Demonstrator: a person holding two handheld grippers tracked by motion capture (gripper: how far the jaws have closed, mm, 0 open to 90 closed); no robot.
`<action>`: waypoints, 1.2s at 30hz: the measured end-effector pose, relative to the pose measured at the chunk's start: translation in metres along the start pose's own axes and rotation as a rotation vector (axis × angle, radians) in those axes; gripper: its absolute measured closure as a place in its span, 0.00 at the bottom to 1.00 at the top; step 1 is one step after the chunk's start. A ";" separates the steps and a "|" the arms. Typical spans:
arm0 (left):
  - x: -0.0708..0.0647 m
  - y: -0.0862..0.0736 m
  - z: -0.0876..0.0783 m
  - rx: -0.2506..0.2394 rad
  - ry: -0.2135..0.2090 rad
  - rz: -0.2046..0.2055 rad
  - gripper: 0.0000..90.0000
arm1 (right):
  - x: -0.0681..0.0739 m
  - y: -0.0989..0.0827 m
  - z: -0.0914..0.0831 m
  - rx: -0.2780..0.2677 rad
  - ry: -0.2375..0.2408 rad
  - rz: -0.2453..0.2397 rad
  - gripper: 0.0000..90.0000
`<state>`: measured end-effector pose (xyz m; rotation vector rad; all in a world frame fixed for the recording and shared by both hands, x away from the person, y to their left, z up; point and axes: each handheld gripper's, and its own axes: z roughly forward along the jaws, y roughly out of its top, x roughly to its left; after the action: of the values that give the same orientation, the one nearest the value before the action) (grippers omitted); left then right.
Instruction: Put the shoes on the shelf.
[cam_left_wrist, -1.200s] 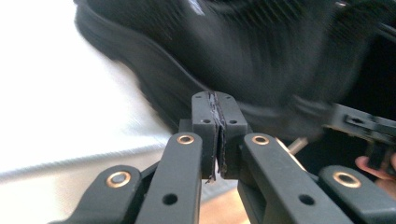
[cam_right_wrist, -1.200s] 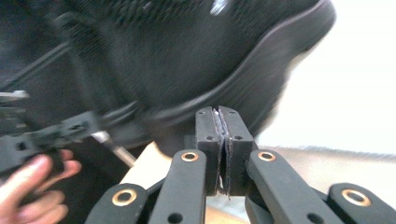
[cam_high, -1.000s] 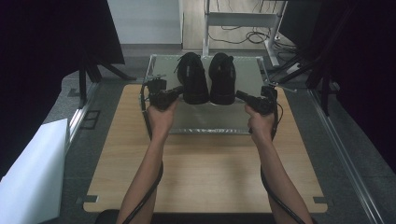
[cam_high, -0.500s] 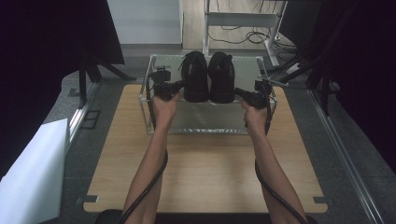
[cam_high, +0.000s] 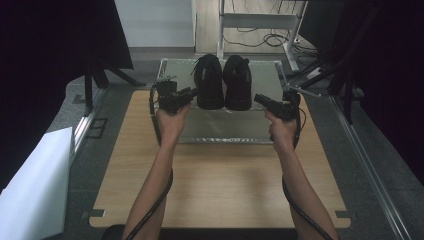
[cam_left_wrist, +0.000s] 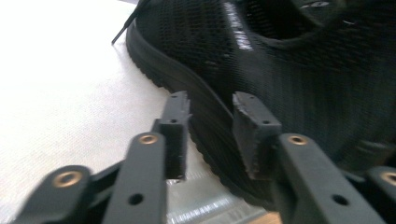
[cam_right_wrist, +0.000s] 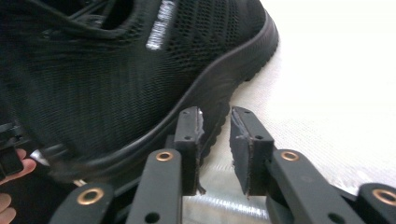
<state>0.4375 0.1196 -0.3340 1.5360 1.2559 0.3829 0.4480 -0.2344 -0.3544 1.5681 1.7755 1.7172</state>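
Black mesh sneakers, a pair, sat side by side on the pale tray (cam_high: 220, 131) at the far end of the wooden tabletop (cam_high: 220, 190), toes pointing away. Left sneaker (cam_high: 208, 82) and right sneaker (cam_high: 237, 84) were touching or nearly so along their inner sides.

Left tongs (cam_high: 192, 91) were just beside the outer side of the left sneaker, near its heel. Left gripper view: jaws parted with a gap between them, nothing in it, the sole edge of the left sneaker (cam_left_wrist: 261, 79) right behind the tips. Contact could not be confirmed.

Right tongs (cam_high: 258, 98) mirrored that on the outer side of the right sneaker. Right gripper view: jaws likewise parted and empty, the sole rim of the right sneaker (cam_right_wrist: 140, 84) just past the tips.

Progress, my read: approach was done on both sides, grasp not yet made. Neither sneaker was lifted; both rested flat on the tray. Left to do: close each set of tongs on a sole edge or heel collar, then lift or shift the pair.
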 end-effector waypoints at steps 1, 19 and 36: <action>-0.001 -0.002 -0.003 -0.002 -0.002 0.015 0.66 | 0.000 0.000 -0.003 -0.002 0.010 -0.006 0.77; -0.001 -0.048 -0.038 0.014 -0.038 0.086 0.28 | -0.003 -0.031 -0.038 0.039 0.087 -0.170 0.48; -0.010 -0.086 -0.069 0.076 0.006 0.192 0.08 | 0.001 -0.058 -0.066 0.138 0.104 -0.314 0.22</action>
<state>0.3375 0.1368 -0.3772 1.7285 1.1418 0.4684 0.3677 -0.2585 -0.3818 1.1839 2.0996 1.5802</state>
